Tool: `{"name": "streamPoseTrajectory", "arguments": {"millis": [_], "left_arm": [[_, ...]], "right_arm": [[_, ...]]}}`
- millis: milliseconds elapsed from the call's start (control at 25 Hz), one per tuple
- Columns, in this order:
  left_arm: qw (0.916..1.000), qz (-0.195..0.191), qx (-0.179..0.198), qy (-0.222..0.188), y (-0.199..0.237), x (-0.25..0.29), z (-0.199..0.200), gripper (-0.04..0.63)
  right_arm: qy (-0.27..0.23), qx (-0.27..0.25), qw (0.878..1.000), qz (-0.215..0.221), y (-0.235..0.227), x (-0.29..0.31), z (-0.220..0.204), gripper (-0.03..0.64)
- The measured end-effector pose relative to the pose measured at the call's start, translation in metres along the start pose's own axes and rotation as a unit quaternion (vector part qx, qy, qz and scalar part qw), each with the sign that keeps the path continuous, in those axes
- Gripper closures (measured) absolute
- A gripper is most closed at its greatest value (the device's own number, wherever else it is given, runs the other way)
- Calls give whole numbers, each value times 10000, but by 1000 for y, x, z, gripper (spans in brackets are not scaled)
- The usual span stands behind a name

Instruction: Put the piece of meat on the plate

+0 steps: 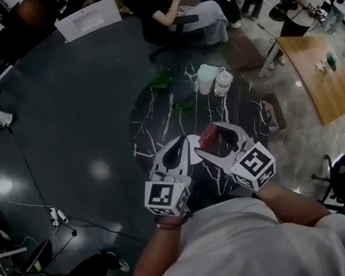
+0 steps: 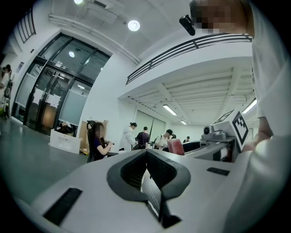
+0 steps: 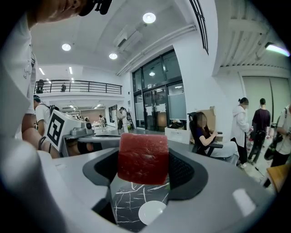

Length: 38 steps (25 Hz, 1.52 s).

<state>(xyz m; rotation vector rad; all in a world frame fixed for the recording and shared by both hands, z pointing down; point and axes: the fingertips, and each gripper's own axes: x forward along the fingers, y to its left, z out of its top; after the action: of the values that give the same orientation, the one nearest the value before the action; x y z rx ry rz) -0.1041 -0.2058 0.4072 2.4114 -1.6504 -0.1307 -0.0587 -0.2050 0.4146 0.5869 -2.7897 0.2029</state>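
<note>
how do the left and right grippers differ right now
The right gripper is shut on the red piece of meat; the left gripper holds nothing. The right gripper's jaws are kept apart by the meat; the left gripper's jaws meet at the tips. Both are held above the black marble table, near the white plate.

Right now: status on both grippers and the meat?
Left hand-held gripper shut, empty. Right hand-held gripper shut on piece of meat, above the table. Plate below, nothing between.
</note>
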Motion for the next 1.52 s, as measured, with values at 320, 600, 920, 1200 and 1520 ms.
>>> {"name": "streamPoseTrajectory", "arguments": {"millis": [320,600,920,1200,1520], "left_arm": [[9995,294,-50,70,14,10,-24,589],[9985,502,-142,151,28,10,-45,589],[9974,660,-213,190,42,10,-63,589],[9955,852,-343,249,55,7,-80,589],[9940,959,-429,313,66,6,-108,589]], "right_arm": [[417,-131,9986,304,-17,22,-38,314],[798,-194,9952,536,-26,44,-73,314],[1145,-249,9900,781,-28,70,-110,314],[1409,-265,9852,937,-33,85,-139,314],[1730,-386,9782,1083,-39,101,-179,314]]}}
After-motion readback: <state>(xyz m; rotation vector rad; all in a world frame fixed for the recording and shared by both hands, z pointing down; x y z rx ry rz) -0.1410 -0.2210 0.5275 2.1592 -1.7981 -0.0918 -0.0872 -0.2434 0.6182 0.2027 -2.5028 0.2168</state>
